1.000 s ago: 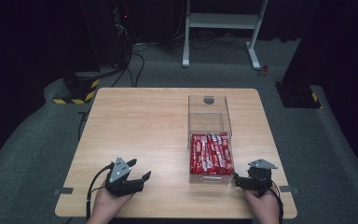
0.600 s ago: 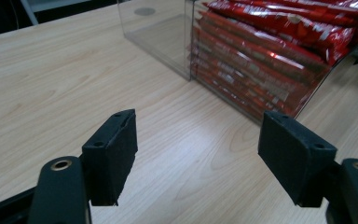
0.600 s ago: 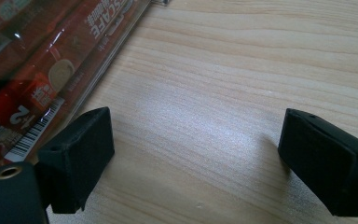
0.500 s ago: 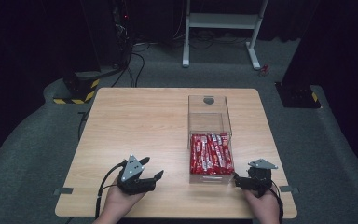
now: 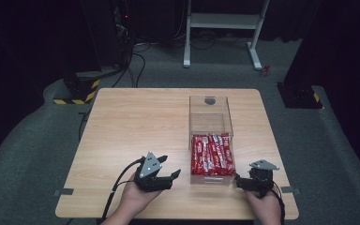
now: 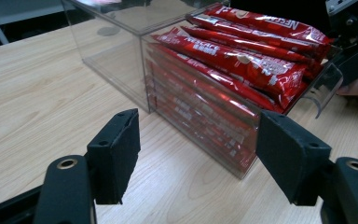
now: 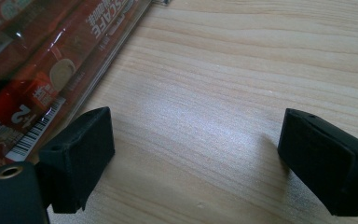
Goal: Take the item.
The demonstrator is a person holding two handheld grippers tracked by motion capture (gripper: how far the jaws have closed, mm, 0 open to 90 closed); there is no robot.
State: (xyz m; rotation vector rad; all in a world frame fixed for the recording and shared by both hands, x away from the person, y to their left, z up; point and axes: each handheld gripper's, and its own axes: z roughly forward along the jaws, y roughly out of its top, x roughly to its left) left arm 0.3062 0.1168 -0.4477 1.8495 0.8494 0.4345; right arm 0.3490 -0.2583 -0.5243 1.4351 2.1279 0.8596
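A clear plastic box (image 5: 211, 121) stands on the right half of the wooden table (image 5: 136, 122), its near half packed with red stick sachets (image 5: 212, 153). My left gripper (image 5: 170, 167) is open just left of the box's near corner. In the left gripper view its jaws (image 6: 196, 144) stand wide apart, facing the box (image 6: 116, 51) and the sachets (image 6: 242, 60). My right gripper (image 5: 238, 180) is open at the box's near right corner, low on the table. In the right gripper view the gripper (image 7: 196, 140) holds nothing, with the sachets (image 7: 32, 84) to the left behind the clear wall.
The box's far half holds no sachets, and there is a round hole in its back wall (image 5: 210, 100). On the floor behind the table stand a white frame (image 5: 225, 21), a yellow-and-black striped base (image 5: 77, 89) and a dark base (image 5: 300, 93).
My left gripper has moved right across the table's front toward the box and turned its jaws at it. The right gripper has stayed put.
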